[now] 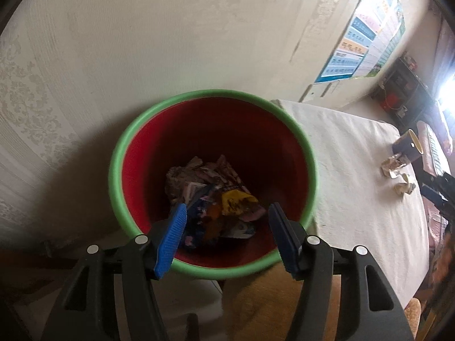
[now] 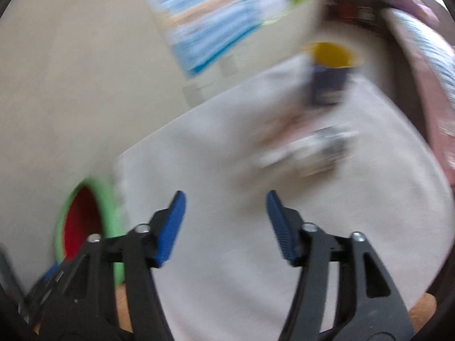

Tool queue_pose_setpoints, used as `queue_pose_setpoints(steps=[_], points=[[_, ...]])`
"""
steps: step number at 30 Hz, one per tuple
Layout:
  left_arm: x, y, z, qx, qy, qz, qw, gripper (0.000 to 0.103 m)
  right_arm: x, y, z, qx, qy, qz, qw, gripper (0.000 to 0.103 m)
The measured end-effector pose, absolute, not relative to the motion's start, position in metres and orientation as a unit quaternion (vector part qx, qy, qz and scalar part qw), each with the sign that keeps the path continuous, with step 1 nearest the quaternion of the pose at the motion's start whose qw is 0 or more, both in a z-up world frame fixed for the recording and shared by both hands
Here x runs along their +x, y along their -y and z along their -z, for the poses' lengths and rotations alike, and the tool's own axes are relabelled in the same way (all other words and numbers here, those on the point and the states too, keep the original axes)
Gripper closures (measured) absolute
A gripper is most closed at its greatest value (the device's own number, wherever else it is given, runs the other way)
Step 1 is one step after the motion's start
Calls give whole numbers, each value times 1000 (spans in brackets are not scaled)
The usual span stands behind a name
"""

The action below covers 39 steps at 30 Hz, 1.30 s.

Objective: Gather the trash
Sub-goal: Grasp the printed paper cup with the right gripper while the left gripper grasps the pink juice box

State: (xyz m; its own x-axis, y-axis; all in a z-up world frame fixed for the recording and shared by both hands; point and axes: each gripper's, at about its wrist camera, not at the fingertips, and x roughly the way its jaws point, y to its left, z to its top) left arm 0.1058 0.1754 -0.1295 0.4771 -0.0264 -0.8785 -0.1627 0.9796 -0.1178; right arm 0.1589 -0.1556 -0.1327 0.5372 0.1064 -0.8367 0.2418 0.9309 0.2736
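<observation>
A red bin with a green rim (image 1: 136, 130) stands below my left gripper (image 1: 227, 207), which is open and holds nothing. Several crumpled wrappers (image 1: 216, 190) lie at the bottom of the bin, seen between the blue pads. In the blurred right wrist view my right gripper (image 2: 225, 196) is open over the white tablecloth (image 2: 216, 147), with nothing between its fingers. Beyond it on the cloth lie small pieces of crumpled trash (image 2: 310, 147), also seen as pale scraps (image 1: 398, 176) in the left wrist view. The bin (image 2: 85, 221) shows at the lower left of the right wrist view.
A dark blue cup with a yellow inside (image 2: 330, 71) stands on the cloth behind the scraps, and the cup (image 1: 406, 147) also shows in the left wrist view. A patterned wall (image 1: 113, 42) with a poster (image 1: 364, 37) is behind the bin. Dark shelving (image 1: 403, 85) stands far right.
</observation>
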Motion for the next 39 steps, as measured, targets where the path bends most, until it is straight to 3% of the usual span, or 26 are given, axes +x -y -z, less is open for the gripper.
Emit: queue_pose_setpoints(steps=[3, 5, 12, 15, 18, 19, 30, 39], points=[[106, -163, 125, -86, -508, -27, 857, 46, 177, 202, 145, 198, -481, 103, 848, 35], [107, -153, 121, -77, -506, -18, 859, 46, 190, 218, 157, 195, -494, 121, 839, 28], [104, -135, 121, -54, -516, -7, 855, 46, 223, 231, 196, 136, -543, 113, 821, 18], [103, -128, 122, -45, -522, -6, 852, 46, 226, 231, 198, 137, -549, 92, 819, 29], [103, -118, 121, -36, -524, -1, 851, 46, 222, 218, 196, 118, -560, 49, 819, 73], [104, -113, 120, -32, -524, 2, 851, 46, 218, 216, 198, 126, -566, 36, 814, 78], [141, -6, 101, 32, -501, 96, 860, 46, 115, 241, 168, 188, -528, -29, 828, 78], [215, 139, 133, 103, -494, 182, 844, 46, 22, 216, 195, 165, -558, -46, 812, 77]])
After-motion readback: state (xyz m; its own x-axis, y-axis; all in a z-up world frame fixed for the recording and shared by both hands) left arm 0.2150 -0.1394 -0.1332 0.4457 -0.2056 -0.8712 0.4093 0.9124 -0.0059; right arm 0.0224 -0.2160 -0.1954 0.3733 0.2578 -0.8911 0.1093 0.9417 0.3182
